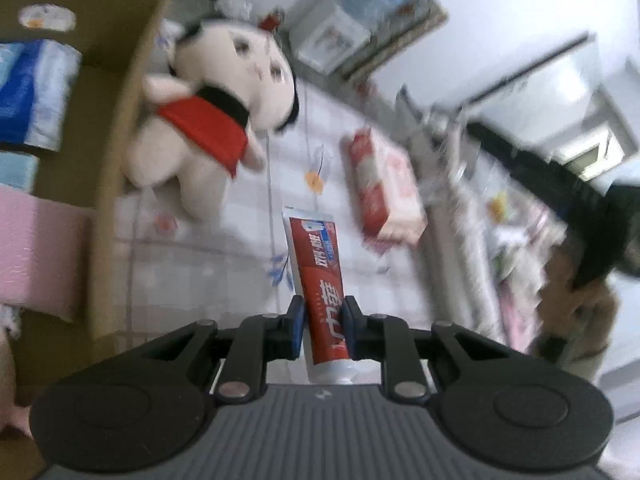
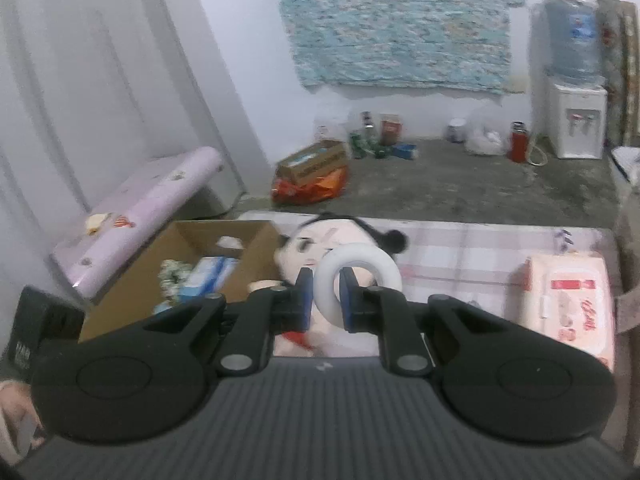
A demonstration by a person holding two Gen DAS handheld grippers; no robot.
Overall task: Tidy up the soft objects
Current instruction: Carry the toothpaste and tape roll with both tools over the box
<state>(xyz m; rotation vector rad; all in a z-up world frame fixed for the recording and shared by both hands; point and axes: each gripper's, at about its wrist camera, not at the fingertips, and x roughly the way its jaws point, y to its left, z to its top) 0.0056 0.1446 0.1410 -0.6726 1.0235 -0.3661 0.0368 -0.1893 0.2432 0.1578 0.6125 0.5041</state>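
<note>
carrying step: left gripper (image 1: 323,322) pinching toothpaste (image 1: 318,280), right gripper (image 2: 323,300) pinching tape roll (image 2: 357,276). next: over box (image 2: 176,276) at left, let go.

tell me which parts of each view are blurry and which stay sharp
Left wrist view: the tongs and the toothpaste tube they clamp are sharp, while the plush doll, the tissue pack and the room at right are smeared, and straight edges bow. Right wrist view: milder softness; the tongs and white tape roll read clearly, the cardboard box less so.
</note>
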